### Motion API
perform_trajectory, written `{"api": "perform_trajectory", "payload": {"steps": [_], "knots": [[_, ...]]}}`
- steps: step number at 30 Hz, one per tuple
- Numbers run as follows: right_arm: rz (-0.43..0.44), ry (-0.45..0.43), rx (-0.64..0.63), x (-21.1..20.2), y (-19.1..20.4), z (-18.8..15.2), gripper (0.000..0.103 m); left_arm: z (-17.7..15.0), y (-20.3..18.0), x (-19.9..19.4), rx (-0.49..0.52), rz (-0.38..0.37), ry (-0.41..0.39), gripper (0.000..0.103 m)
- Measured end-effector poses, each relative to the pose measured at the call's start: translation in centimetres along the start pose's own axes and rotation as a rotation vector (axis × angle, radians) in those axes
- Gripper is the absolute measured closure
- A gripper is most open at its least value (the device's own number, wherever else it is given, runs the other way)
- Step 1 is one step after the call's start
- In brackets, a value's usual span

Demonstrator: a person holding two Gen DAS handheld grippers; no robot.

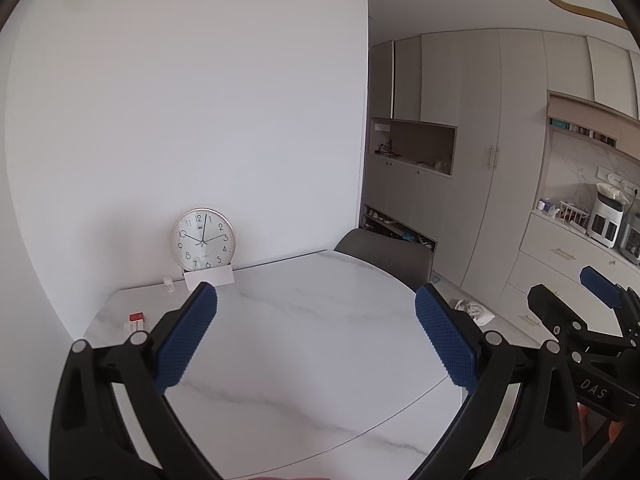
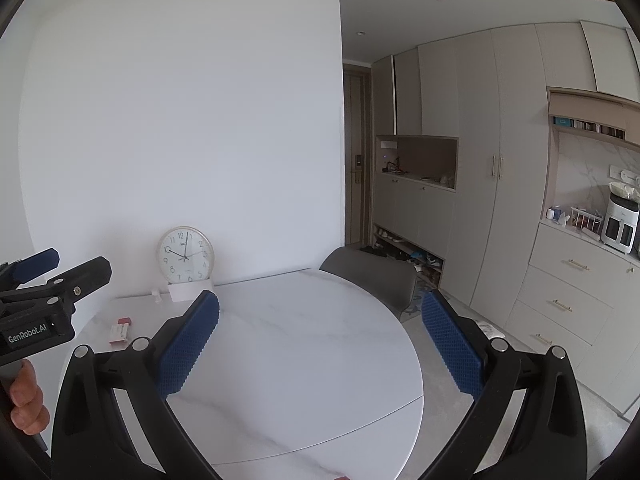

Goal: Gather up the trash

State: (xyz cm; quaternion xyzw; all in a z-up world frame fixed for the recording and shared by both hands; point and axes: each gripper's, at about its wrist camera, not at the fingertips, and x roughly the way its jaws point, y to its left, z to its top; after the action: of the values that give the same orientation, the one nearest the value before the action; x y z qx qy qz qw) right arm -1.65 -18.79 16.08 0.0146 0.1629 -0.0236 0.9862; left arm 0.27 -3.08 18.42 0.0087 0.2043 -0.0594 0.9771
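Note:
A crumpled white piece of trash (image 1: pixel 474 310) lies on the floor right of the round marble table (image 1: pixel 304 344); in the right wrist view it (image 2: pixel 490 330) shows just past my right finger. My left gripper (image 1: pixel 316 300) is open and empty above the table. My right gripper (image 2: pixel 320 304) is open and empty above the table too. The right gripper also shows at the right edge of the left wrist view (image 1: pixel 576 292), and the left gripper shows at the left edge of the right wrist view (image 2: pixel 68 264).
A wall clock (image 1: pixel 203 240) leans on the wall at the table's back, with a white card (image 1: pixel 209 278), a small white bottle (image 1: pixel 169 283) and a red-and-white box (image 1: pixel 135 322). A grey chair (image 1: pixel 384 258) stands behind the table. Cabinets (image 2: pixel 480 200) line the right wall.

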Motion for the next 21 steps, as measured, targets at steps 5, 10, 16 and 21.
{"api": "perform_trajectory", "payload": {"steps": [5, 10, 16, 21], "knots": [[0.003, 0.003, 0.005, -0.11, 0.03, -0.35, 0.002, -0.19, -0.04, -0.03, 0.003, -0.002, 0.002, 0.008], [0.002, 0.001, 0.014, -0.27, -0.05, -0.6, 0.002, -0.22, -0.18, 0.15, 0.008, -0.008, 0.007, 0.008], [0.002, 0.003, 0.015, -0.28, 0.03, -0.67, 0.002, -0.35, -0.36, 0.23, 0.01, -0.01, 0.01, 0.008], [0.004, 0.003, 0.015, -0.34, -0.05, -0.72, 0.002, -0.32, -0.57, 0.25, 0.013, -0.012, 0.009, 0.008]]}}
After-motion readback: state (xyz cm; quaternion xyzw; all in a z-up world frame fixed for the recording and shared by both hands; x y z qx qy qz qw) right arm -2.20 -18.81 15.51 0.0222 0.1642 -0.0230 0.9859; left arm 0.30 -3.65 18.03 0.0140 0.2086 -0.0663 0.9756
